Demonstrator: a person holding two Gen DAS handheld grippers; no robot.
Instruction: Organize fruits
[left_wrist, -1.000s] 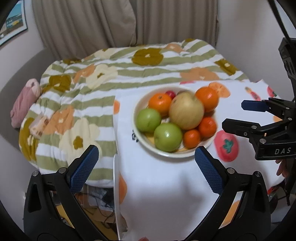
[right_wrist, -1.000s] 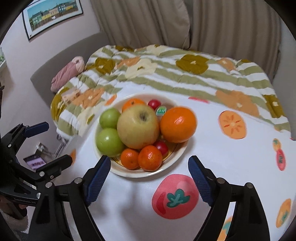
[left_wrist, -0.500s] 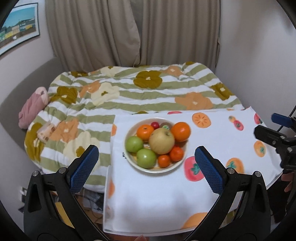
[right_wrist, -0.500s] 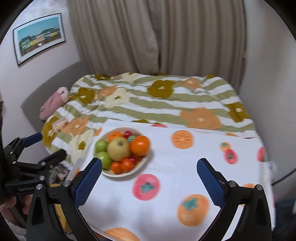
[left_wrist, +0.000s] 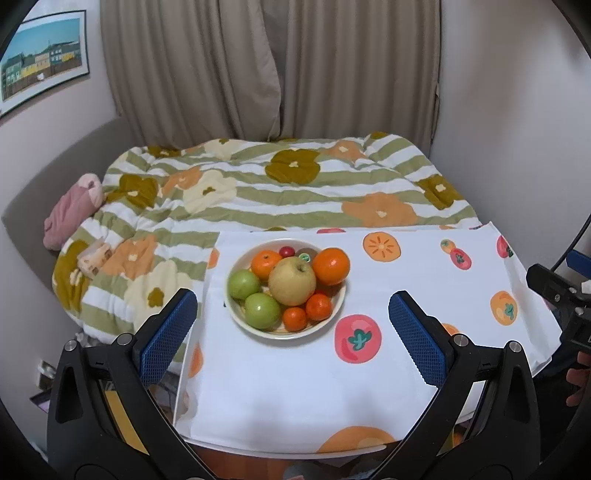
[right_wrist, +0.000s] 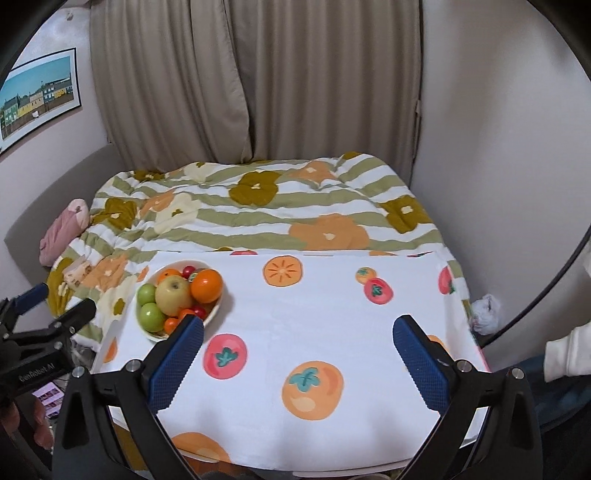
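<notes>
Item: bowl (left_wrist: 334, 315) of fruit, at the left part of the counter (left_wrist: 288, 387), which carries a white cloth printed with persimmons and tomatoes.

Position: both grippers are drawn back and well apart from the bowl. The left gripper (left_wrist: 288, 332) has jaws wide and empty. The right gripper (right_wrist: 297, 350) has jaws that have just been opening and now stand at their widest, nothing between them.

Contents, counted:
- pale yellow apple (left_wrist: 291, 280): one, on top at centre.
- green apples (left_wrist: 262, 310): two, on the left side.
- large oranges (left_wrist: 330, 266): two, at the back.
- small mandarins (left_wrist: 317, 306): two, at the front.
- small red fruits (left_wrist: 286, 252): one in the left view; the right view shows a second near the front. More may be buried.
- stickered fruit (left_wrist: 304, 256): one, kind unclear.

Handling note, judged: the heap looks complete, so the step reads as withdrawal. If sorting goes on, take the top apple first; pulling lower fruit would let the rest roll. Approach from above and close gently on soft skins.
</notes>
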